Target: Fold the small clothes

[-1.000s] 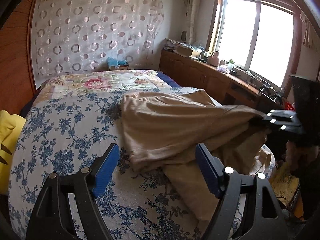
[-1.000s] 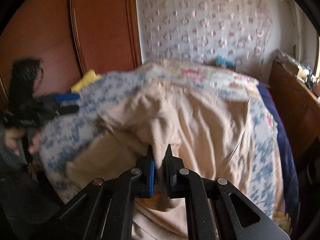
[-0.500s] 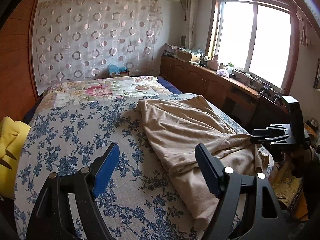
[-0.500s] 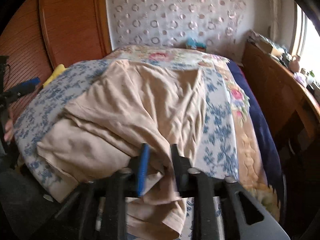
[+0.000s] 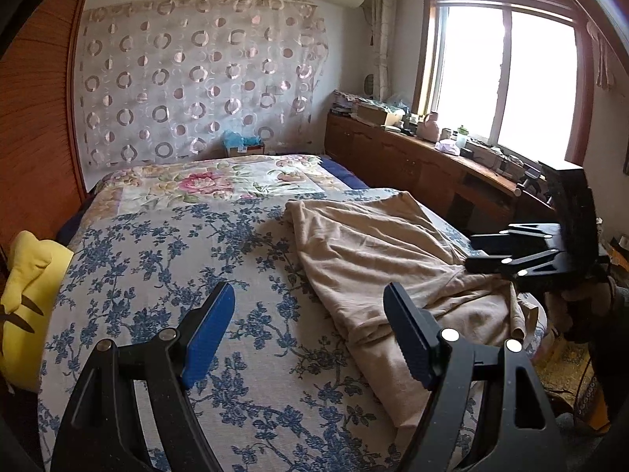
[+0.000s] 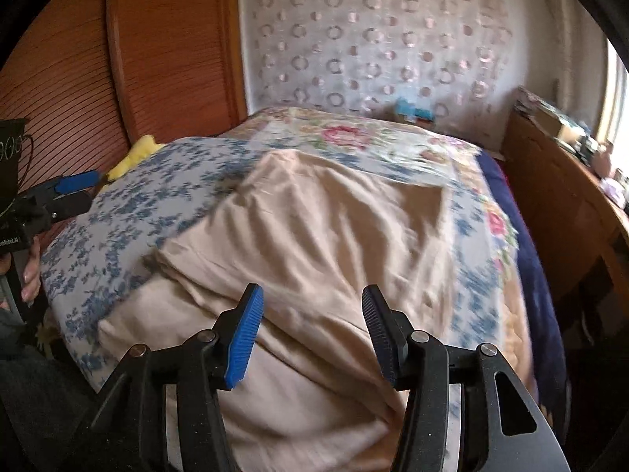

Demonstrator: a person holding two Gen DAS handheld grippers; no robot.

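Note:
A beige garment (image 5: 377, 259) lies rumpled on the right side of the floral bed (image 5: 165, 259), its lower part hanging over the near edge. It also shows in the right wrist view (image 6: 314, 236), spread over the bed's near end. My left gripper (image 5: 310, 334) is open and empty above the bedspread, left of the garment. My right gripper (image 6: 312, 334) is open and empty just above the garment's near part. It also shows in the left wrist view (image 5: 471, 253) at the garment's right edge.
A yellow cushion (image 5: 27, 295) lies at the bed's left edge. A wooden cabinet (image 5: 424, 165) with several items runs under the window on the right. A wooden wardrobe (image 6: 98, 70) stands left. A blue box (image 5: 241, 143) sits at the bed's head.
My right gripper was shut on the garment and pulled it to the right; it has opened and let the garment drop onto the bed. My left gripper stayed open.

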